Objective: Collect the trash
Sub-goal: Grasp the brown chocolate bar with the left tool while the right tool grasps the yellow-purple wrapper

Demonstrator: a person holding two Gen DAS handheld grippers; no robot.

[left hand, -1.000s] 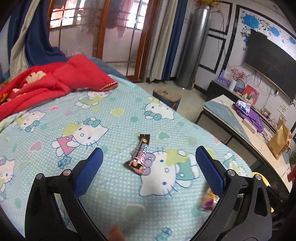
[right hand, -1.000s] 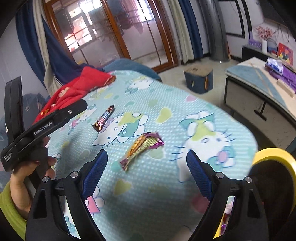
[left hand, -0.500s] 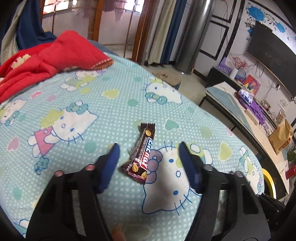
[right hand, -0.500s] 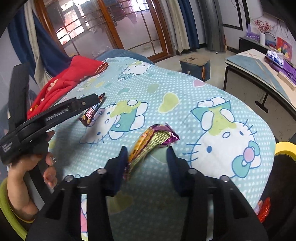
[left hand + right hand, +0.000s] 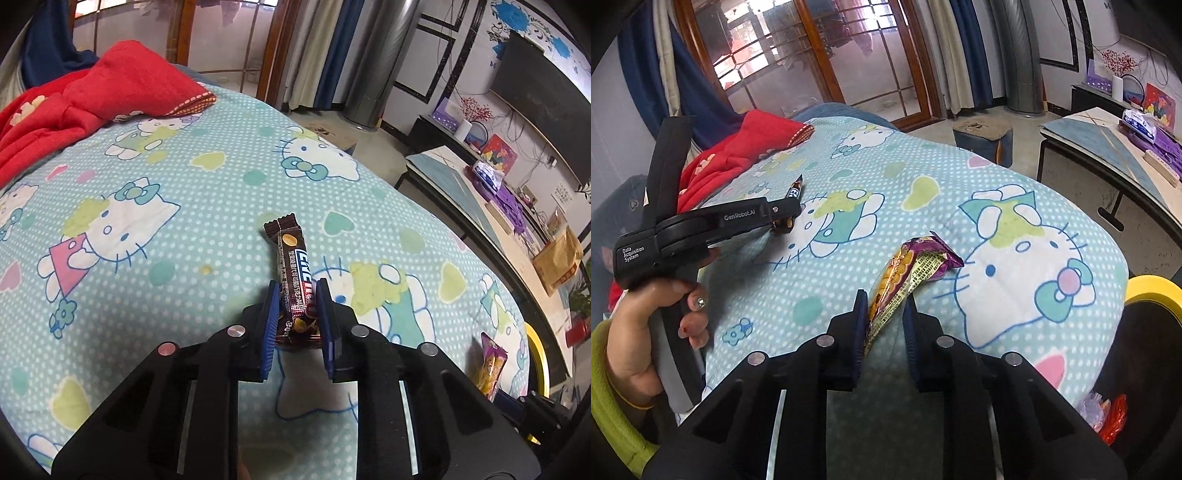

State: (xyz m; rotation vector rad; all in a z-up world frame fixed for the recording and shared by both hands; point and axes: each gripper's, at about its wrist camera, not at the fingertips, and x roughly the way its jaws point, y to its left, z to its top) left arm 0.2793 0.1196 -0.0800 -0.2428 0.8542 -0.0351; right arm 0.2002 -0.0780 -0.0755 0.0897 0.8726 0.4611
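Observation:
A dark brown chocolate bar wrapper [image 5: 291, 258] lies on the cartoon-cat bedsheet [image 5: 184, 229]. My left gripper [image 5: 297, 295] is closing, and its blue pads press on the wrapper's near end. The right wrist view shows that gripper [image 5: 786, 218] from the side, held in a hand [image 5: 646, 332], with the bar [image 5: 793, 192] sticking out beyond it. A purple and yellow snack wrapper [image 5: 916, 266] lies nearer the bed's edge. My right gripper [image 5: 885, 306] is closing, its pads pinching the wrapper's near tail. The same wrapper [image 5: 489, 363] shows at the left view's right edge.
A red blanket [image 5: 92, 92] is bunched at the bed's far left. A yellow-rimmed bin [image 5: 1152, 291] stands past the bed's right edge, with bits of trash [image 5: 1108, 413] in it. Beyond the bed are a low table [image 5: 461, 184] and a small stool [image 5: 982, 136].
Both grippers went from wide open to closed on their wrappers. The left one also dropped and moved in over the chocolate bar; the right one stayed over the purple wrapper.

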